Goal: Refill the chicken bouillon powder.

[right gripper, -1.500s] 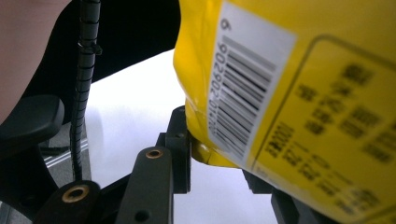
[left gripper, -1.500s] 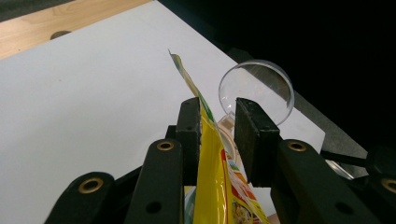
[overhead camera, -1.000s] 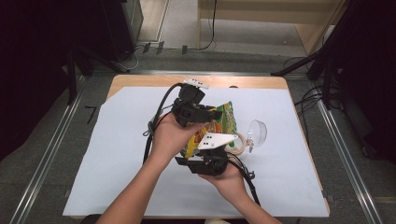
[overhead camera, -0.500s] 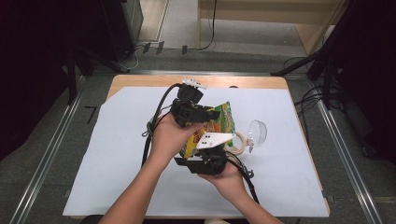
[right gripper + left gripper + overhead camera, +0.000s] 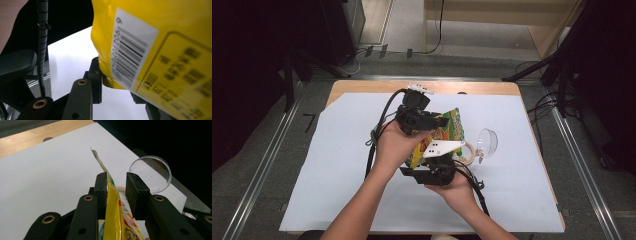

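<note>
The person is holding a bag [image 5: 448,131] up off the white sheet [image 5: 337,165] near the middle of the table, stretched between the two grippers. Nothing is shifting: compared with a second ago, both hands, the bag and the things beside it are sitting just where they were.

The left gripper [image 5: 116,185] is grasping the bag's top edge. In the left gripper view the thin seam is running up between the pads, lying flat against one and widening lower down to meet the other. The right gripper [image 5: 113,75] is clenching the bag's bottom corner, close under the barcode. One jaw is pressing on the yellow film, while the other is sitting behind the bag.

A clear lid [image 5: 487,141] and a tape roll [image 5: 467,152] are lying on the sheet just to the right of the bag, untouched.

The stillness suggests a pause in the work. The bag is already gripped at both ends, so the person is probably steadying it before pulling the ends apart or turning it. The top seam is looking closed, so any opening is likely not yet started.
</note>
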